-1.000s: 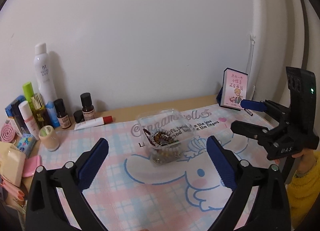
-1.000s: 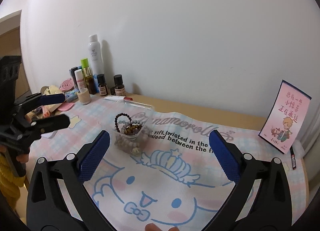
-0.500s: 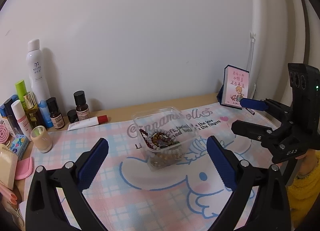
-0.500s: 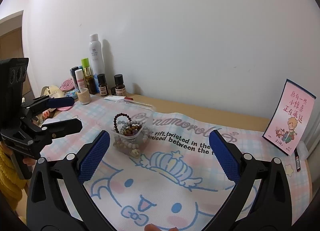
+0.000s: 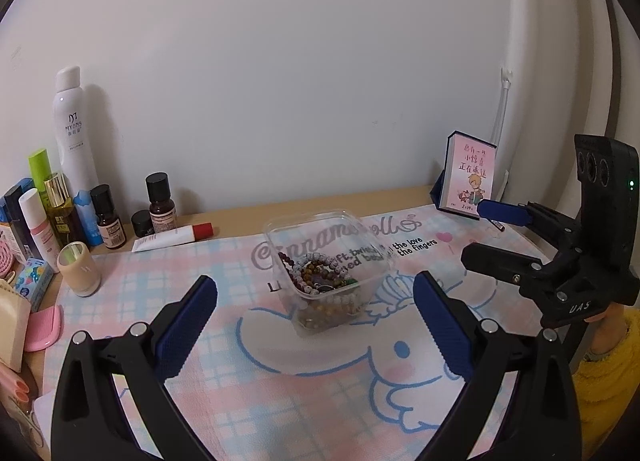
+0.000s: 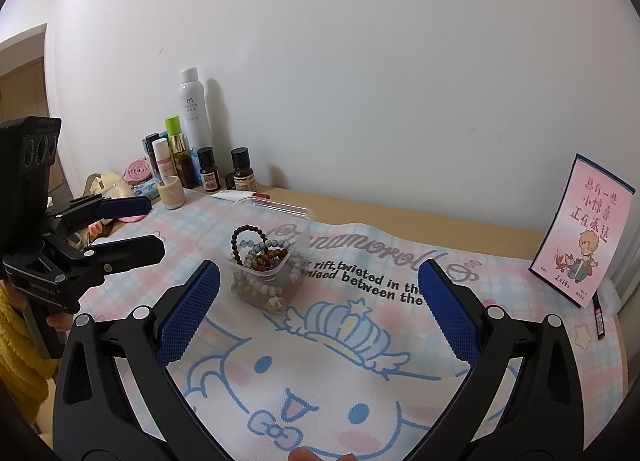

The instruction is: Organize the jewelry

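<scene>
On the pink-and-blue checked cartoon mat (image 6: 360, 381) stands a clear square plastic box (image 5: 326, 261) heaped with beaded bracelets (image 6: 260, 257), deeper strands blurred. Left gripper (image 5: 316, 325) and right gripper (image 6: 318, 311) hover nearby, spread wide, empty.

The room is dim, lit softly and evenly with a slightly cool, greyish cast. The white wall (image 5: 280, 81) fades darker toward its edges, and black vignette fills the corners of both views. The tall spray bottle (image 6: 194, 105) throws a soft shadow to its right on the wall, so light comes from the left front. Straight lines bow strongly near the borders, the fisheye curving the desk edge (image 6: 440, 217). Detail is fairly sharp mid-frame and a little grainy; no harsh glare shows, only faint sheen on the clear plastic box (image 5: 324, 229).
</scene>
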A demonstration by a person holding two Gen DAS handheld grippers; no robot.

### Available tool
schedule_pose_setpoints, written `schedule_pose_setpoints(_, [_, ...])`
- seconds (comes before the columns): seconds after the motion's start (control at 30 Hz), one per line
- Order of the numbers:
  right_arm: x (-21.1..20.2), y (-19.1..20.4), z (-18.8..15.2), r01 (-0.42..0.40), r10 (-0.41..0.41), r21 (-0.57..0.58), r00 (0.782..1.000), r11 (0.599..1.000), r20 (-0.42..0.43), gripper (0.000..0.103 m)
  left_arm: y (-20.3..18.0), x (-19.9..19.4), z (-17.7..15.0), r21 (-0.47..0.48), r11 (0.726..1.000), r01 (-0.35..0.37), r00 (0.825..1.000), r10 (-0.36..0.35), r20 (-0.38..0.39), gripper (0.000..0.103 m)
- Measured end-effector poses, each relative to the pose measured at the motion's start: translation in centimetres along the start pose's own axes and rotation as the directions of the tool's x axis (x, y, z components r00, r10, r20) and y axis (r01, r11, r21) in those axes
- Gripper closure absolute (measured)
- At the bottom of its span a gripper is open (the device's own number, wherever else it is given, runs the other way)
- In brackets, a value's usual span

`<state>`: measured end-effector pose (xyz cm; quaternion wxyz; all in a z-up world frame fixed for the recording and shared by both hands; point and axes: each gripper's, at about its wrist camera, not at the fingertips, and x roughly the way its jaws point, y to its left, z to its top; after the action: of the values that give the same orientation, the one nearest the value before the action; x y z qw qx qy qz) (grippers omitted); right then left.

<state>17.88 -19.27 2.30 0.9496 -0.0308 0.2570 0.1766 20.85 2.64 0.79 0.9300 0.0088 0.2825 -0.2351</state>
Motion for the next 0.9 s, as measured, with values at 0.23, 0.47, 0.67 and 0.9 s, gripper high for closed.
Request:
schedule_pose_setpoints(0.23, [-0.22, 0.26, 0.08, -0.01, 0.01, -0.002, 1.0, 1.0, 0.004, 0.008, -0.2, -0.01, -0.02, 0.005, 1.0, -0.002, 1.0, 0.002, -0.003, 0.006])
schedule_pose_setpoints(0.47, [-0.28, 0.29, 0.15, -0.007, 0.007, 0.001, 1.0, 1.0, 0.007, 0.008, -0.21, -0.12, -0.02, 0.002, 1.0, 0.008, 1.0, -0.008, -0.003, 0.006])
schedule_pose_setpoints(0.67, [-0.34, 0.28, 0.17, -0.005, 0.005, 0.005, 1.0, 1.0, 0.009, 0.008, -0.05, -0.06, -0.04, -0.008, 1.0, 0.019, 1.0, -0.019, -0.011, 0.006])
schedule_pose_setpoints(0.9, [-0.54, 0.36, 0.34, -0.004, 0.004, 0.002, 1.0, 1.0, 0.017, 0.008, -0.34, 0.07, -0.13, 0.012, 1.0, 0.013, 1.0, -0.013, -0.018, 0.006])
